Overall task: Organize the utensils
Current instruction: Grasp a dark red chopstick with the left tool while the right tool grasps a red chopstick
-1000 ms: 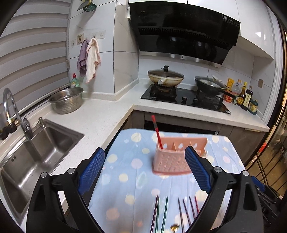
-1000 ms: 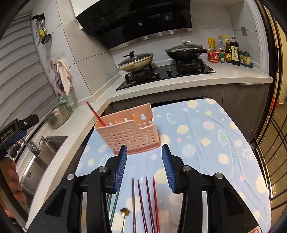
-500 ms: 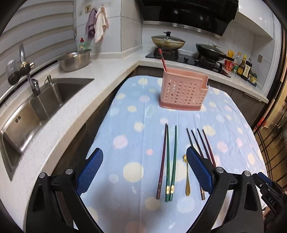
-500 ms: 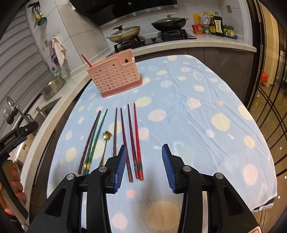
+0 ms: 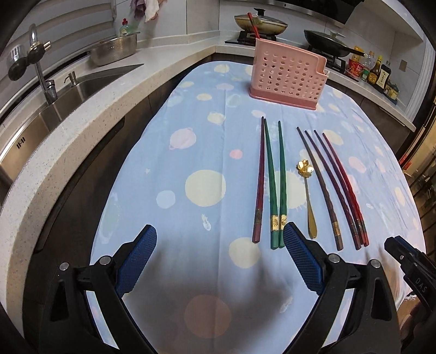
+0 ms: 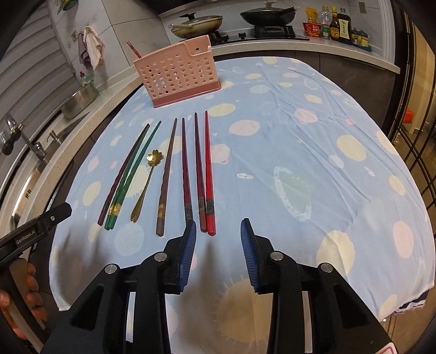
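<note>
A pink perforated utensil holder (image 5: 287, 79) (image 6: 177, 77) stands at the table's far end with one red chopstick (image 5: 252, 26) in it. Several chopsticks lie side by side on the cloth: a dark red one (image 5: 260, 179), two green ones (image 5: 275, 182) (image 6: 128, 174), a brown one (image 6: 166, 177) and several red ones (image 5: 340, 185) (image 6: 208, 171). A gold flower spoon (image 5: 306, 188) (image 6: 147, 179) lies among them. My left gripper (image 5: 219, 258) is open and empty, just short of the handle ends. My right gripper (image 6: 218, 245) is open and empty, near the red chopsticks' handles.
The table wears a blue dotted cloth (image 5: 190, 152) (image 6: 299, 141). A sink (image 5: 41, 114) and counter with a steel bowl (image 5: 114, 50) lie to the left. A stove with pans (image 6: 231, 19) and sauce bottles (image 6: 332, 26) stands behind.
Both grippers have pulled back from the holder toward the near end of the table and tilted down. The chopsticks and spoon now lie fully in view ahead of them.
</note>
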